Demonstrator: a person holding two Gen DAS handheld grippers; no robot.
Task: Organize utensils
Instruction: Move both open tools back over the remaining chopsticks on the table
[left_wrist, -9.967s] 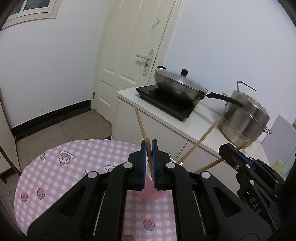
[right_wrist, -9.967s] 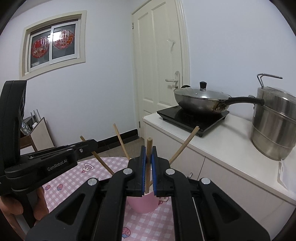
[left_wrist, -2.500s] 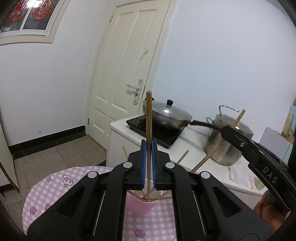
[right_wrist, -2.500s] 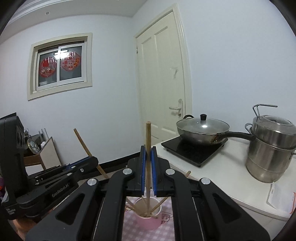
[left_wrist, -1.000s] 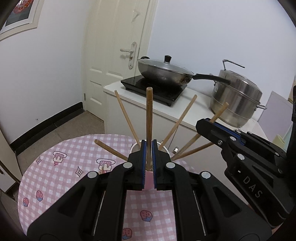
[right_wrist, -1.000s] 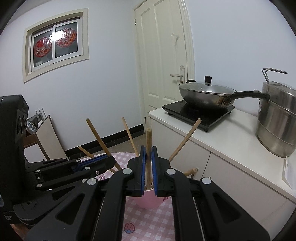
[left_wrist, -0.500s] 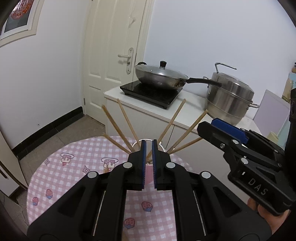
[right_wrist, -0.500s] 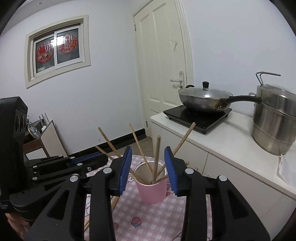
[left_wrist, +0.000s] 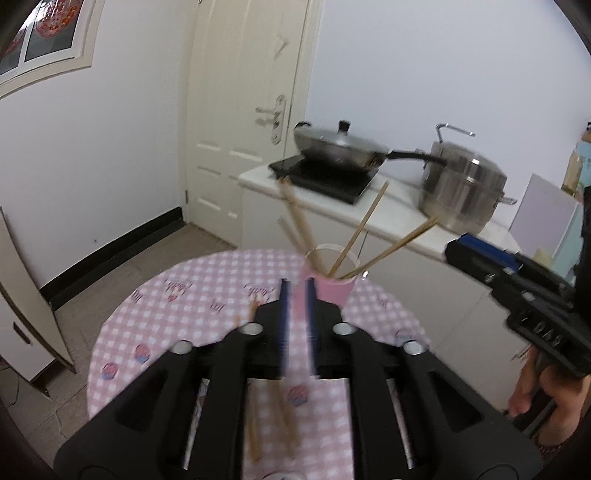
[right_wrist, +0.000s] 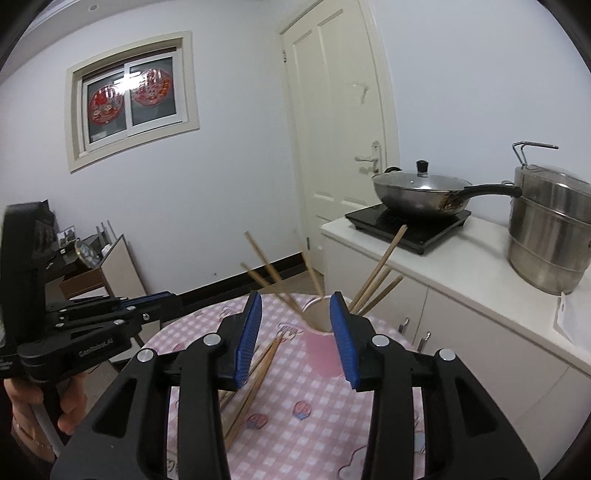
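Both the left gripper and right gripper stood released, the left's jaws just opened, before the pink cup of chopsticks

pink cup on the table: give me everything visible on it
The pink cup is a plain, matte, plastic-looking tumbler with a pale inside and a thin rim, standing upright on the pink checked tablecloth towards the counter side of the round table. Several wooden chopsticks stand in it, fanned outward and leaning on the rim. More chopsticks lie loose on the cloth beside it, apart from it. No gripper touches it; its base is partly hidden behind the gripper fingers.
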